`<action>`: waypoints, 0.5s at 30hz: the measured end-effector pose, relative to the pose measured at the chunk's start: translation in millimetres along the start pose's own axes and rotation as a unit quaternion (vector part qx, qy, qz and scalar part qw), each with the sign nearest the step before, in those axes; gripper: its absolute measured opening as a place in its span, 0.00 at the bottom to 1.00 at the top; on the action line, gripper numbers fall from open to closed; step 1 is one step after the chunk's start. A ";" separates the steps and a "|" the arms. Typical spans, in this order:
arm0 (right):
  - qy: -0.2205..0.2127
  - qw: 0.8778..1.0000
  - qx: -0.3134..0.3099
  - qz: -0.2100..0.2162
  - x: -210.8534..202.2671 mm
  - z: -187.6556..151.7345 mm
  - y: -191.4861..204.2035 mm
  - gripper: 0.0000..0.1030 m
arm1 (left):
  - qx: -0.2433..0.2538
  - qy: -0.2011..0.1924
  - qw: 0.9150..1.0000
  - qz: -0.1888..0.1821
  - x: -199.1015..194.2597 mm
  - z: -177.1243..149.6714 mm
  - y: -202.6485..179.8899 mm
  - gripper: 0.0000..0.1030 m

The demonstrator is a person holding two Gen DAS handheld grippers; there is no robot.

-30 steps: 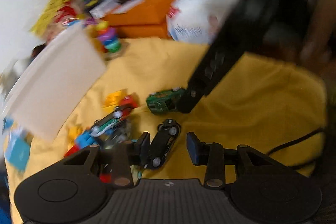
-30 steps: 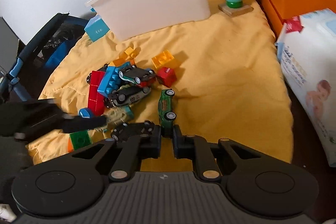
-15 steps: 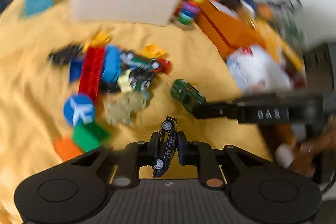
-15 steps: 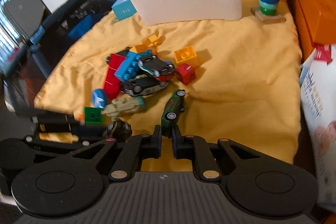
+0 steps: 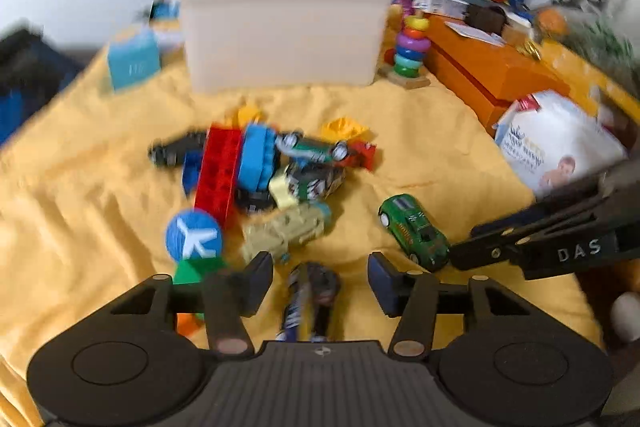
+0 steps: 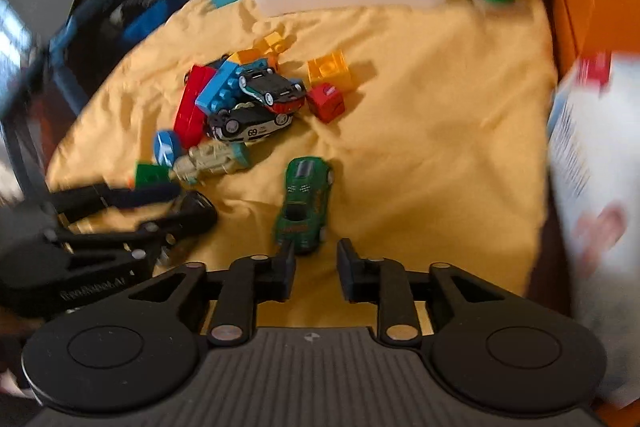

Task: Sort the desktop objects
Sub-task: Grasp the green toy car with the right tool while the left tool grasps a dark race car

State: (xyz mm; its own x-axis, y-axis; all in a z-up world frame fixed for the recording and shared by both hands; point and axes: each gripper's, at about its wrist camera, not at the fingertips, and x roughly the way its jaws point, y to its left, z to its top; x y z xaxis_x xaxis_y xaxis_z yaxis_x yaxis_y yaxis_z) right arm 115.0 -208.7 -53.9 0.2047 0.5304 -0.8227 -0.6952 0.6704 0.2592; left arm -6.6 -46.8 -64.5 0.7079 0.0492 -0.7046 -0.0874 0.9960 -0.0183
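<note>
Item: black car (image 5: 310, 301), small toy, blurred. Half a second ago it was pinched nose-up between the pads of the left gripper (image 5: 320, 277); those jaws have just been opening and now stand wide, with clear gaps either side of the car. It lies between the pads but neither touches it. Judged: the grip is let go, so this car is not on its way to the bin (image 5: 282, 39); it sits on the yellow cloth (image 5: 440, 131) well short of the bin, at the near edge, and would need a fresh grasp.

Axis: long axis runs roughly straight towards the bin, along the gripper's line. Which end is the nose cannot be told through the blur.

Item: green car (image 6: 304, 203), on the cloth, nearer the camera than the pile of bricks and cars (image 6: 248, 107), which lies between it and the bin. Long axis slightly tilted off the line to the bin.

Right gripper (image 6: 316, 267): jaws were closed a second ago and have just been opening; now partly apart, empty, the green car's near end just ahead of the left pad. Judged: readying to take it.
</note>
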 end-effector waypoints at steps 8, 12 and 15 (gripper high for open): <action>-0.032 0.983 -0.175 -0.054 -19.0 5.2 37.0 0.43 | 0.092 -0.023 0.994 0.055 -12.3 -4.8 -30.0 0.55; -0.037 0.980 -0.183 -0.062 -10.8 8.0 40.7 0.43 | 0.083 -0.015 0.995 0.048 -17.3 -7.4 -27.1 0.55; -0.055 0.976 -0.196 -0.078 -15.9 4.9 40.7 0.43 | 0.100 -0.006 0.994 0.035 -18.2 -11.4 -33.8 0.55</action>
State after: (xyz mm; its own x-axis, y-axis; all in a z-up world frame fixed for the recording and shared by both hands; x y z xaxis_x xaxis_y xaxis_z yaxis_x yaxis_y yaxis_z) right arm 86.8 -187.3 -27.8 0.3867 0.5041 -0.7722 -0.8554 0.5090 -0.0961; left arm -24.6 -82.2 -59.1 0.7132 0.1195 -0.6907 0.0023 0.9850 0.1727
